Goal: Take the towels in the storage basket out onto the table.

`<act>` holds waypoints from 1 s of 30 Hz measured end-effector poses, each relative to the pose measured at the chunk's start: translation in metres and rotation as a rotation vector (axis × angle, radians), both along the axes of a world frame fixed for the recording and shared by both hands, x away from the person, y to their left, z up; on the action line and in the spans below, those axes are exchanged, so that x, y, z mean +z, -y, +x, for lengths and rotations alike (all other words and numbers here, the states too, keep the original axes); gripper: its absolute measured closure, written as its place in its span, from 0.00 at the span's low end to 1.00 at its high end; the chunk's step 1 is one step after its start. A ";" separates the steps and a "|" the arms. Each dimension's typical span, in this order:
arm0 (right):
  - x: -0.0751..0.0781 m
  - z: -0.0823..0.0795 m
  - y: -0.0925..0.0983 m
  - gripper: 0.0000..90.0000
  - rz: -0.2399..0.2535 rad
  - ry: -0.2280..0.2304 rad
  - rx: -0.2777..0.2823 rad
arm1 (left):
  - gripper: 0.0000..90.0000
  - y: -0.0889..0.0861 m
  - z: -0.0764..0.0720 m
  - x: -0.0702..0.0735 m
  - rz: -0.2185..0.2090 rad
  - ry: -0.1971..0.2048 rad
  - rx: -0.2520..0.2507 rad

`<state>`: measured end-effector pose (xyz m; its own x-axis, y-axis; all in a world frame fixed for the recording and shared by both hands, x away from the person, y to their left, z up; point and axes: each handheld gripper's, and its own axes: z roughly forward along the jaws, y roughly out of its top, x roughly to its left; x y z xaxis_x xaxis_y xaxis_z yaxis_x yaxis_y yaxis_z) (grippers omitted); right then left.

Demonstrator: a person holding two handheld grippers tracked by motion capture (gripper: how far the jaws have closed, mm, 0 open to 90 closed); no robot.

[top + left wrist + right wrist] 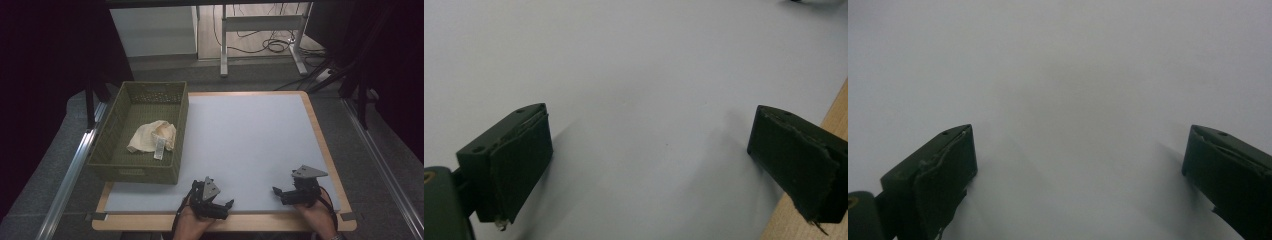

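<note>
Resting near the bottom edge of the high view, the left gripper sits low and centre on the pale grey worktop, and the right gripper sits at the lower right, each held by a hand coming in from the bottom edge. Both sets of jaws stand spread with nothing between them: the left gripper view has bare grey surface between the left gripper jaws, with a strip of the wooden rim at its right edge, and the right gripper view has plain grey surface between the right gripper jaws. Farther up and to the left in the high view stands a green basket on the worktop's left side. Inside it lies a crumpled cream cloth with a white label, well apart from both pairs of jaws and nearer the left one. Beyond the worktop, at the top of the frame, are desk legs and cables on the floor.
</note>
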<state>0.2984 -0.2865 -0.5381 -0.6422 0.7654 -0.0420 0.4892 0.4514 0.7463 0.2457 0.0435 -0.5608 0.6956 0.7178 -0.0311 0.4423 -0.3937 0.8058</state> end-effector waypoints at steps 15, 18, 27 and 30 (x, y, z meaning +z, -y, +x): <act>0.000 0.000 0.000 0.01 0.003 0.001 -0.001 | 0.09 0.002 0.005 0.010 0.034 -0.050 -0.033; 0.000 0.000 0.000 0.01 0.003 0.001 -0.001 | 0.09 0.002 0.007 0.013 0.041 -0.051 -0.039; 0.000 0.000 0.000 0.01 0.002 0.002 -0.001 | 0.08 0.002 0.025 0.028 0.095 -0.088 -0.047; 0.000 0.000 0.000 0.01 0.002 0.002 -0.001 | 0.07 0.002 0.034 0.033 0.108 -0.105 -0.049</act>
